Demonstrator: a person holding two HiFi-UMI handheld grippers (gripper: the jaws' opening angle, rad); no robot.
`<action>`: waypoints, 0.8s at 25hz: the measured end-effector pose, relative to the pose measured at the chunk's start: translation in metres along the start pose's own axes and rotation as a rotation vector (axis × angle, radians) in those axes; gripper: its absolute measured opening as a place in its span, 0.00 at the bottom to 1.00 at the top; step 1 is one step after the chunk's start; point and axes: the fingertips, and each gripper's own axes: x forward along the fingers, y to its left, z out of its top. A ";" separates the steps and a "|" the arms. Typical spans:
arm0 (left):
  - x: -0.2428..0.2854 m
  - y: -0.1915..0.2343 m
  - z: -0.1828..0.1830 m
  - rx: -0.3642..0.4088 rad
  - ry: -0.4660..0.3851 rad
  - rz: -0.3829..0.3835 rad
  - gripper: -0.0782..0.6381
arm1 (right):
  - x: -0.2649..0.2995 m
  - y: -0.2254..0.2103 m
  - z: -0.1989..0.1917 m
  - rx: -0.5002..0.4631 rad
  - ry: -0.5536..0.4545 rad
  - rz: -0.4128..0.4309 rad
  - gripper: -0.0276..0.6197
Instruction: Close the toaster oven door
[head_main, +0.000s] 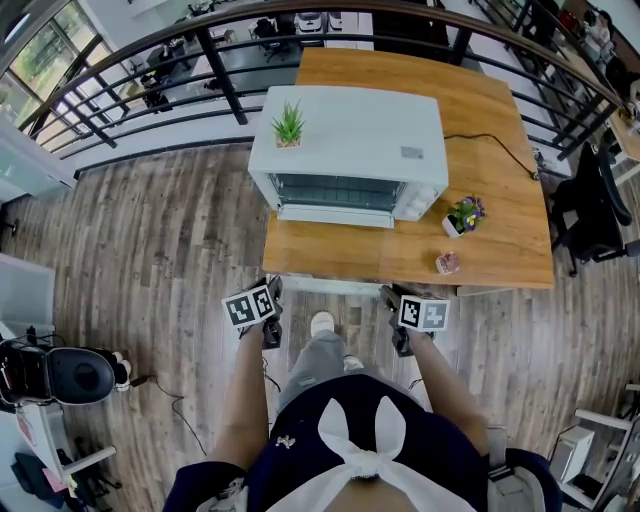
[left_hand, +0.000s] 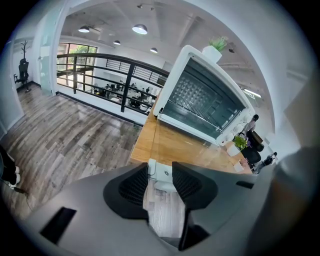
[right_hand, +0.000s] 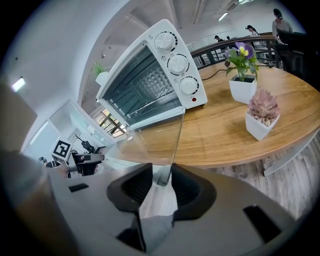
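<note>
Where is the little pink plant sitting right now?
In the head view, the pink plant sits near the front right edge of the wooden table, just in front of the purple-flowered plant and to the right of the toaster oven.

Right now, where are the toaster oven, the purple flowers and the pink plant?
toaster oven (head_main: 345, 140): head view, on its white top.
purple flowers (right_hand: 242, 50): right gripper view, on the blossoms.
pink plant (right_hand: 263, 106): right gripper view, on its leaves.
</note>
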 end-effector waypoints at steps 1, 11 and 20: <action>0.000 0.000 0.001 0.000 -0.002 -0.002 0.34 | 0.000 0.000 0.001 0.002 -0.002 0.001 0.23; -0.005 -0.003 0.008 -0.005 -0.026 -0.012 0.34 | -0.005 0.004 0.007 0.006 -0.030 0.012 0.24; -0.011 -0.007 0.014 -0.003 -0.042 -0.023 0.34 | -0.011 0.008 0.014 -0.006 -0.048 0.005 0.24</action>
